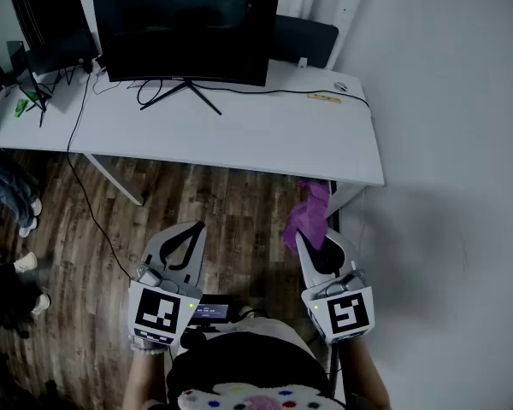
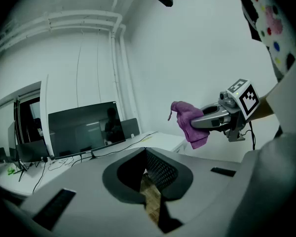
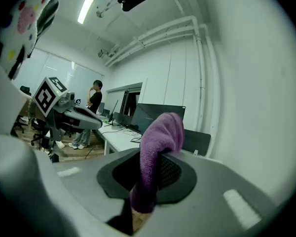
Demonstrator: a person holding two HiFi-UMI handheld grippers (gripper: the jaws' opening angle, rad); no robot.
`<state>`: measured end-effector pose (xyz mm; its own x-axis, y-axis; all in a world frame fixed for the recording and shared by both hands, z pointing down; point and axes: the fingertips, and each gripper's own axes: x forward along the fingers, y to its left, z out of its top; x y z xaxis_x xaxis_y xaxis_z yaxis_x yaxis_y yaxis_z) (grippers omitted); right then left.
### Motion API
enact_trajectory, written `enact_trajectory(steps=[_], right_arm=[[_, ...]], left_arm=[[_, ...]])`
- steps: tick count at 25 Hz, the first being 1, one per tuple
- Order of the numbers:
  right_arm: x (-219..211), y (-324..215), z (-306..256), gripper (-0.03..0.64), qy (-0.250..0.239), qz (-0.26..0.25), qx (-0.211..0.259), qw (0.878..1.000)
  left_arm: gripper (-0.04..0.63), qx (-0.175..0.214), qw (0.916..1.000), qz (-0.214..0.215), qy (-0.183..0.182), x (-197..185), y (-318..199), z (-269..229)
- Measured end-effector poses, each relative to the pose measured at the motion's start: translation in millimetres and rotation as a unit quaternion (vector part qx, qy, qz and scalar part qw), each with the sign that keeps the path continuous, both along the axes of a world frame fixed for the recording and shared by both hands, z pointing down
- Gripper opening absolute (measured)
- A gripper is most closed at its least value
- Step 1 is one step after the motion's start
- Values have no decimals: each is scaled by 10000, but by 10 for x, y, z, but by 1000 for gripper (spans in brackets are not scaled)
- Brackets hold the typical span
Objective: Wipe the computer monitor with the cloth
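Purple cloth [image 1: 308, 214] pinched in right gripper [image 1: 312, 244] fingers, held over the wood floor [image 1: 222, 212], just short of the white table [image 1: 239, 135]. Monitor [image 1: 188, 28] stands at table's back, well apart. Left gripper [image 1: 193, 229] fingers look pressed together, empty.

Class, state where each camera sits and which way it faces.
Head view: on the head, steeply down at desk and monitor; left gripper, right gripper, shirt show.
Left gripper view: past its shut jaws toward the monitor; right gripper holds the cloth.
Right gripper view: past jaws shut on the cloth toward the monitor; left gripper shows.
Shared: monitor, cloth.
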<state>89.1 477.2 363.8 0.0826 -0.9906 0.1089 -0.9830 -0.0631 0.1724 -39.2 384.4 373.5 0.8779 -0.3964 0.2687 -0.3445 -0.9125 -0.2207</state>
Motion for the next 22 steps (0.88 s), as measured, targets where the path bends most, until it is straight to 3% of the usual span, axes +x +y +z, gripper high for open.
enact_trajectory(steps=[11, 22], right_arm=[[75, 67, -8, 67, 20, -1, -8, 10000], [141, -40, 124, 68, -99, -103, -126, 9998]], left_arm=[[6, 9, 9999, -1, 111, 56, 64, -72], [6, 18, 9995, -301, -38, -88, -38, 18]])
